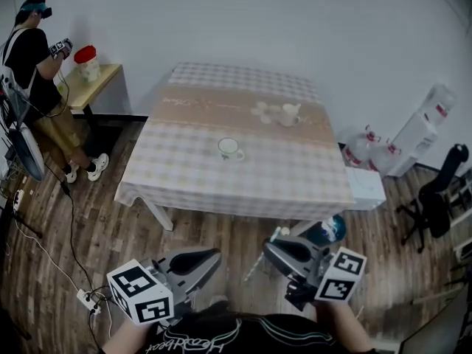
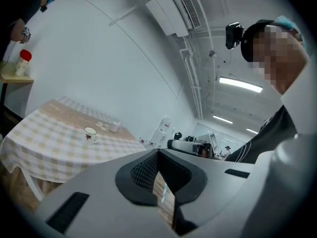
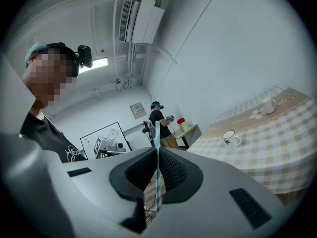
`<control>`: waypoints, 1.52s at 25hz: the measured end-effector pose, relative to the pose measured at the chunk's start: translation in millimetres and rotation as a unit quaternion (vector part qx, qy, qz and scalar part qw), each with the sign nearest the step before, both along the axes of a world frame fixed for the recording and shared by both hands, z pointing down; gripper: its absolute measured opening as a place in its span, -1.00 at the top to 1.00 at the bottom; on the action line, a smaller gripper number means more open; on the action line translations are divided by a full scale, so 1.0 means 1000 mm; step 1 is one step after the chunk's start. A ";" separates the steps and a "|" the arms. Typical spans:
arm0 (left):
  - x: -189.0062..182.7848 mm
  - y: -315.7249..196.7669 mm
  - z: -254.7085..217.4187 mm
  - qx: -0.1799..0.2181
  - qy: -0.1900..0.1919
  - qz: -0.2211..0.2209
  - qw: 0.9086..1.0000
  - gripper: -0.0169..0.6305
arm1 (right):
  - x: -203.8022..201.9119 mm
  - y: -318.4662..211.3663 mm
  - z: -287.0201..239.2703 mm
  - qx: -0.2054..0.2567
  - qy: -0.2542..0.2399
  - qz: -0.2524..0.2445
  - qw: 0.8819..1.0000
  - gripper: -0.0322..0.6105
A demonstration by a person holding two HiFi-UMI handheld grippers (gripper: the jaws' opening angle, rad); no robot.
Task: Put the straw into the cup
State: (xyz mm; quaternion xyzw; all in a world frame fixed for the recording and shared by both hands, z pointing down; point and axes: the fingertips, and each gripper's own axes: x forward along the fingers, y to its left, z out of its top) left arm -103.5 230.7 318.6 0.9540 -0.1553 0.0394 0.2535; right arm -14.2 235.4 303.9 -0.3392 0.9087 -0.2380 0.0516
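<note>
The table (image 1: 295, 179), covered with a checked cloth, is being faced from a distance. It is being seen ahead of both tongs and well apart from them. Nothing on it is being touched.

The left tongs (image 2: 158, 151) are being held beside the right tongs (image 3: 157, 150), both close to the operator. The left jaws are being kept together, and nothing is being seen clamped between them. This tool is judged to be kept free, possibly for steadying the cup.

The cup (image 1: 229, 148), a white mug, is being left on the near half of the table, ahead of the tongs and roughly between their two lines. Its mouth is being presented upward, which is judged to suit insertion from above.

The straw (image 3: 157, 177), striped teal and white, is being gripped by the closed right jaws. It is being held upright across them, with one end projecting above the tips and the other below. This hold is judged to leave a free lower end for lowering into the cup. The approach to the table is judged not yet completed.
</note>
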 end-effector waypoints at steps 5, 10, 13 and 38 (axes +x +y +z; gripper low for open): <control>-0.016 -0.034 -0.003 0.004 0.010 -0.009 1.000 0.96 | -0.018 -0.033 -0.009 0.011 0.006 -0.005 1.000 0.83; -0.025 -0.045 0.001 0.007 0.015 -0.012 1.000 0.96 | -0.030 -0.047 -0.006 0.010 0.012 -0.015 1.000 0.82; -0.030 -0.053 0.002 0.006 0.016 -0.024 1.000 0.96 | -0.034 -0.055 -0.004 0.010 0.013 -0.025 1.000 0.83; 0.021 -0.228 0.011 -0.057 -0.003 -0.060 0.997 0.96 | 0.014 -0.247 0.008 -0.032 0.021 -0.050 0.998 0.83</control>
